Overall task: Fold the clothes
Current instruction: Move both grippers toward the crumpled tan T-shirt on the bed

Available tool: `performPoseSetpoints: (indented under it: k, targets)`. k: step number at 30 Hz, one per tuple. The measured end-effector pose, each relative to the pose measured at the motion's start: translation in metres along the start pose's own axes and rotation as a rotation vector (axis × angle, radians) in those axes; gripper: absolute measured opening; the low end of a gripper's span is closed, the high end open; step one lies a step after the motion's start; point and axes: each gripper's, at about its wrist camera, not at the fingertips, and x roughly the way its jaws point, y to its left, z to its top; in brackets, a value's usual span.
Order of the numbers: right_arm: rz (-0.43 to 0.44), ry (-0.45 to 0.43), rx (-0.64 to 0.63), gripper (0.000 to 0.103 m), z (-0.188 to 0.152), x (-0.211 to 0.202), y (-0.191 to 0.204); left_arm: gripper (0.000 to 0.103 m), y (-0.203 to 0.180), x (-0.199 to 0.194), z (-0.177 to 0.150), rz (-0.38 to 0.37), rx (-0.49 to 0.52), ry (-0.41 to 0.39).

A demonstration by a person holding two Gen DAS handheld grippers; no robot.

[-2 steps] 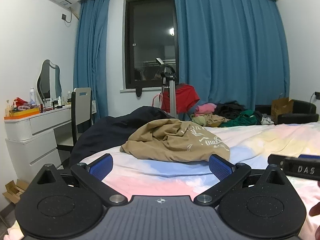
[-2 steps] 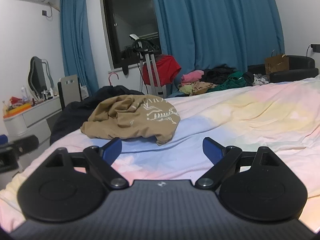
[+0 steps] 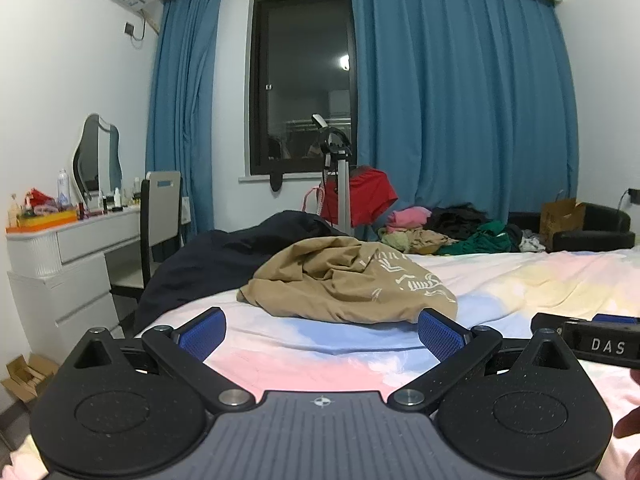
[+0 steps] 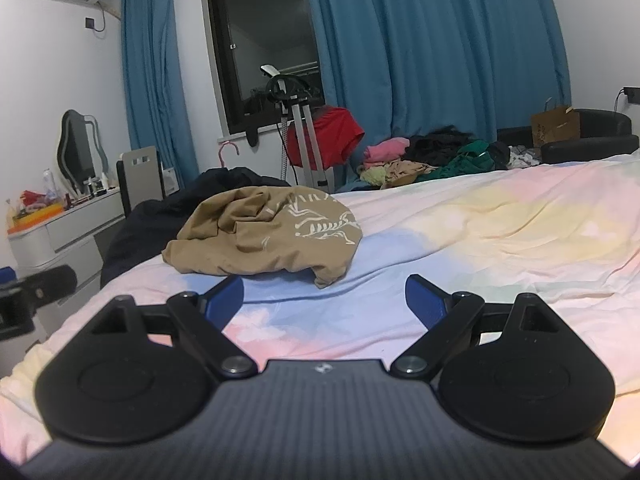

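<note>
A crumpled tan shirt (image 3: 348,280) is seen heaped near the left edge of the bed (image 4: 500,232), beside a dark garment (image 3: 216,256) draped over that edge. Both the left gripper (image 3: 320,330) and right gripper (image 4: 324,300) are held wide open and empty, short of the shirt. Bare pastel sheet is left toward the right edge. A fingertip (image 3: 628,424) is shown only by the left camera.

A shirt (image 3: 344,280) lies crumpled on the bed (image 3: 520,280), a jacket (image 3: 224,256) behind it; a table (image 3: 68,248) stands left, clothes (image 3: 448,228) heaped beyond.
</note>
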Motion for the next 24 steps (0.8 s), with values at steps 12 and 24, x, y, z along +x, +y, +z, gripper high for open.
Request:
performPoseSetpoints:
  k: [12,24]
  targets:
    - [-0.017,-0.038,-0.048,0.089,-0.004,-0.001,0.002,0.103,0.018,-0.001,0.001,0.015,-0.005,0.004]
    - [-0.05,-0.01,-0.046,0.089,-0.01,0.011,0.001,0.103,0.013,0.011,-0.002,0.009,-0.004,0.01]
